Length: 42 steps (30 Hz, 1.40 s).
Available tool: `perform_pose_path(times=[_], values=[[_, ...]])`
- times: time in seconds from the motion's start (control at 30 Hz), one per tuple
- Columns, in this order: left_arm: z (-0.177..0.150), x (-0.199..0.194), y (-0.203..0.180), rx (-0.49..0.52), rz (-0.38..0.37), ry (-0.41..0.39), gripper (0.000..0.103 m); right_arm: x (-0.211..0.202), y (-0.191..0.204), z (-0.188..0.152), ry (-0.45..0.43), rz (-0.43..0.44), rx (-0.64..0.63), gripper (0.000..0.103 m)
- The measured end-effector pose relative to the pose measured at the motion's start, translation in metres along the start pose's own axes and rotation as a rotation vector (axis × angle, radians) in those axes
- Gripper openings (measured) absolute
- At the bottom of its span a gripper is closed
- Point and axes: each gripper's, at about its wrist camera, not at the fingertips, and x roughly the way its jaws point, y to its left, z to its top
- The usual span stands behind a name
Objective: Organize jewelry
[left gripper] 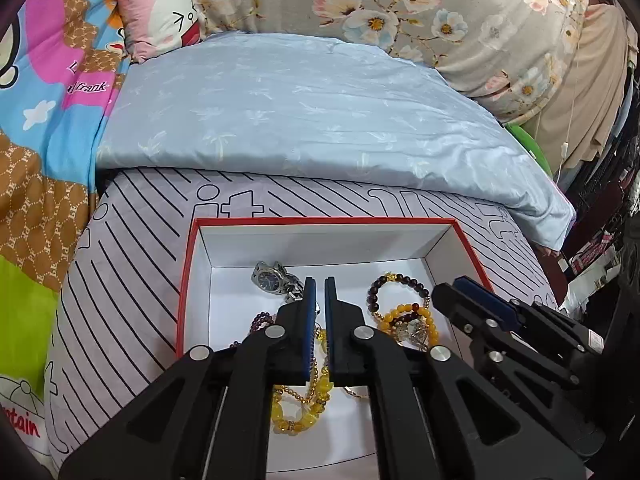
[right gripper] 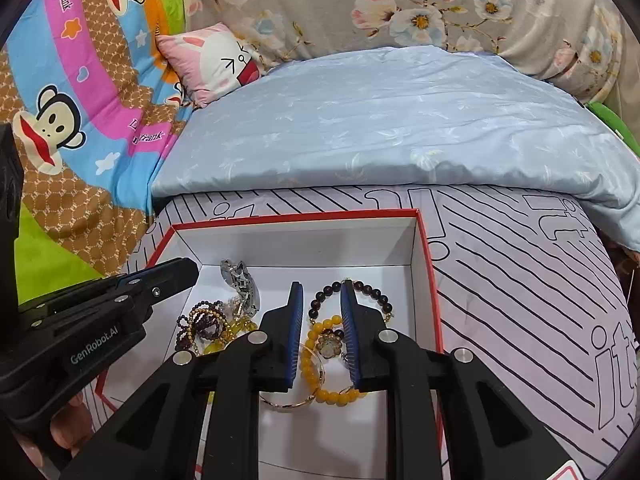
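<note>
- Red-rimmed white box [left gripper: 192, 280] on the bed holds a steel watch [left gripper: 272, 278], dark bead bracelet [left gripper: 396, 286] and yellow bead strands [left gripper: 296, 412].
- Left gripper [left gripper: 320, 292]: jaws nearly closed, empty.
- Right gripper [right gripper: 320, 300]: jaws slightly apart over the bracelets, holding nothing.

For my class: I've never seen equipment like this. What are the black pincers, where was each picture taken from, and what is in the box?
These are two hand-held grippers, each with its own camera looking along its fingers. One picture is from the left gripper, nearly shut and holding nothing; the other from the right gripper, slightly open above a dark-beaded bracelet. Both hover over a red-edged white cardboard box on a striped bedsheet. Inside lie a silver wristwatch, yellow bead bracelets and a thin gold bangle.
</note>
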Motion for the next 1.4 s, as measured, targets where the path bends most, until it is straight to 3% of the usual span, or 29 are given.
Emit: perform_pose_path(times=[0.17,0.8,0.93,1.13,1.4], values=[[0.0,-0.005,0.004,-0.018,0.001,-0.013,0.026,-0.005,-0.004,-0.001,-0.005,-0.007,0.009,0.02],[-0.027,-0.04,-0.011,0.044,0.095,-0.054,0.026,-0.036,0.013,-0.03,-0.009,-0.003,-0.006,0.026],[-0.041,-0.049,-0.017,0.063,0.13,-0.061,0.026,-0.049,0.016,-0.041,-0.014,-0.001,0.002,0.034],[-0.059,-0.059,-0.021,0.054,0.139,-0.051,0.026,-0.065,0.019,-0.057,-0.013,-0.007,0.009,0.038],[-0.079,-0.071,-0.021,0.039,0.16,-0.045,0.05,-0.078,0.021,-0.074,-0.005,-0.016,0.025,0.044]])
